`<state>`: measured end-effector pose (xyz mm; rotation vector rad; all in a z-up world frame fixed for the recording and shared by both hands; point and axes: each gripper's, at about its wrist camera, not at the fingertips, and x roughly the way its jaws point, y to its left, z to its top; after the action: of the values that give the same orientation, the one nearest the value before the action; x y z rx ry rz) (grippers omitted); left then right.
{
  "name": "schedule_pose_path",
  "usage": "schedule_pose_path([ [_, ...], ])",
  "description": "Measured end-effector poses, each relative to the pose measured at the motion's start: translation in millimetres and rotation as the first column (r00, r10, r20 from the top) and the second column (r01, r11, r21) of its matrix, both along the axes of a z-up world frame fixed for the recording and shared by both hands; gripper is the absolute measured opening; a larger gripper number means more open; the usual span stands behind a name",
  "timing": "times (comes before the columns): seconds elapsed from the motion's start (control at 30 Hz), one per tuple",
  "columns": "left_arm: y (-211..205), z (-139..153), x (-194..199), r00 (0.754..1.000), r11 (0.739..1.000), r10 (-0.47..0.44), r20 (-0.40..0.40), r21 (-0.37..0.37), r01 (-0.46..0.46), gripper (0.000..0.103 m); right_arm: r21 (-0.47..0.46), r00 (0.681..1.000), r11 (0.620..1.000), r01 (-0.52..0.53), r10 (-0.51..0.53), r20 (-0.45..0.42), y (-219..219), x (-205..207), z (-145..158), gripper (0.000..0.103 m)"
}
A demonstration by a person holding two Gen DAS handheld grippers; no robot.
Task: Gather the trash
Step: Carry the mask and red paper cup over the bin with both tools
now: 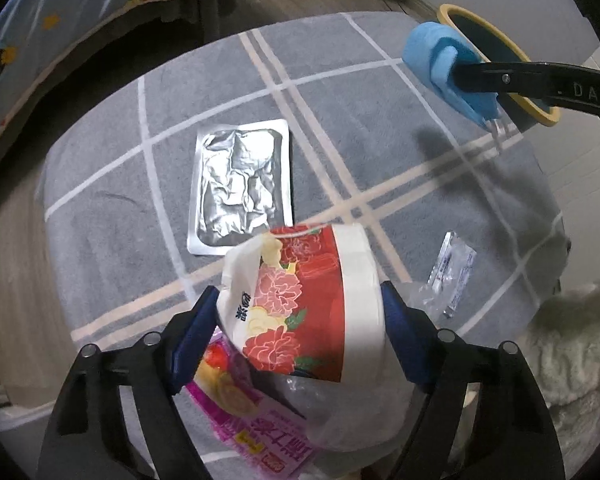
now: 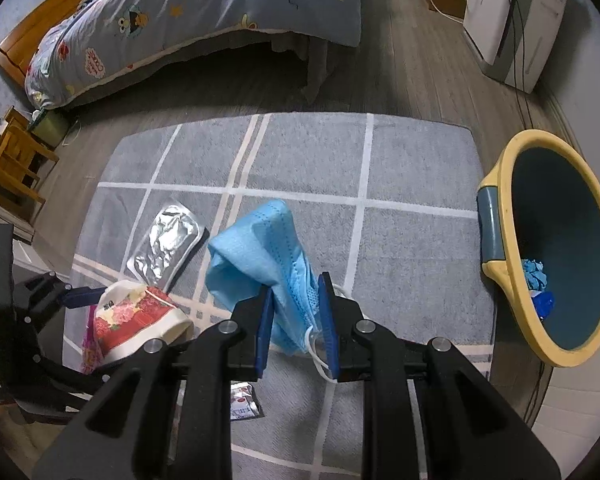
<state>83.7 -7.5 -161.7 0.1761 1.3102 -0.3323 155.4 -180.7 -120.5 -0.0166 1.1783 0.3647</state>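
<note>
Trash lies spread on the grey rug with pale stripes [image 2: 400,240]. Near its left edge your left gripper [image 1: 300,320] has its jaws wide around the red flowered paper cup [image 1: 304,304], both pads against it. Just beyond lies the crumpled silver foil pouch [image 2: 166,246]. At the middle your right gripper [image 2: 296,320] holds the blue face mask [image 2: 256,252], jaws narrow. Off the right edge stands the yellow-rimmed bin [image 2: 500,268].

Left wrist view looks steeply down, close over the grey checked rug [image 1: 112,216], its own fingers at the bottom edge. Right wrist view sits higher and further back, angled down toward the bed [image 2: 204,12]. Both share the rug, the foil pouch [image 1: 242,186], and the yellow-rimmed bin [image 2: 556,248].
</note>
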Motion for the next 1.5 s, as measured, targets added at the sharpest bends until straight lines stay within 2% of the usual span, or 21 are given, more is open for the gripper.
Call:
schedule_pose_path([
  [0.2, 0, 7, 1, 0.999, 1.0, 0.003, 0.033, 0.001, -0.003, 0.079, 0.009, 1.0, 1.0, 0.017, -0.017, 0.003, -4, 4, 5, 0.021],
  [0.3, 3, 23, 0, 0.997, 0.999, 0.02, 0.08, -0.044, -0.016, 0.079, 0.022, 1.0, 0.999, 0.027, -0.028, 0.009, -7, 6, 11, 0.021],
  [0.43, -7, 42, 2, 0.987, 0.999, 0.017, 0.16, -0.047, -0.009, 0.079, 0.045, 0.999, 0.998, 0.037, -0.039, 0.033, -10, 7, 23, 0.021],
  [0.6, -7, 71, 8, 0.957, 0.999, 0.021, 0.291, -0.04, -0.009, 0.079, 0.057, 0.996, 0.996, 0.069, -0.073, 0.056, -21, 11, 43, 0.021],
  [0.73, -6, 86, 11, 0.935, 0.998, 0.049, 0.352, -0.052, -0.033, 0.079, 0.077, 0.991, 0.992, 0.1, -0.106, 0.083, -39, 14, 61, 0.021],
  [0.87, -12, 91, 15, 0.924, 0.999, 0.051, 0.38, -0.038, -0.039, 0.079, 0.046, 0.984, 0.99, 0.13, -0.135, 0.116, -54, 16, 70, 0.021],
  [0.97, -16, 90, 16, 0.924, 0.999, 0.05, 0.378, -0.036, -0.039, 0.079, 0.014, 0.975, 0.986, 0.164, -0.164, 0.15, -70, 17, 78, 0.021],
  [1.13, -28, 82, 18, 0.927, 1.0, 0.027, 0.374, -0.019, -0.021, 0.079, 0.048, 0.955, 0.974, 0.224, -0.229, 0.187, -106, 19, 102, 0.021],
  [1.23, -39, 75, 24, 0.933, 1.0, 0.013, 0.36, 0.018, -0.021, 0.079, 0.046, 0.942, 0.97, 0.237, -0.241, 0.234, -127, 16, 119, 0.021],
  [1.3, -47, 76, 29, 0.935, 1.0, 0.021, 0.355, 0.013, -0.027, 0.079, 0.044, 0.932, 0.967, 0.251, -0.254, 0.257, -143, 16, 128, 0.021],
  [1.5, -75, 81, 47, 0.925, 1.0, 0.014, 0.379, 0.006, -0.017, 0.079, 0.036, 0.922, 0.954, 0.297, -0.296, 0.248, -181, 22, 124, 0.021],
])
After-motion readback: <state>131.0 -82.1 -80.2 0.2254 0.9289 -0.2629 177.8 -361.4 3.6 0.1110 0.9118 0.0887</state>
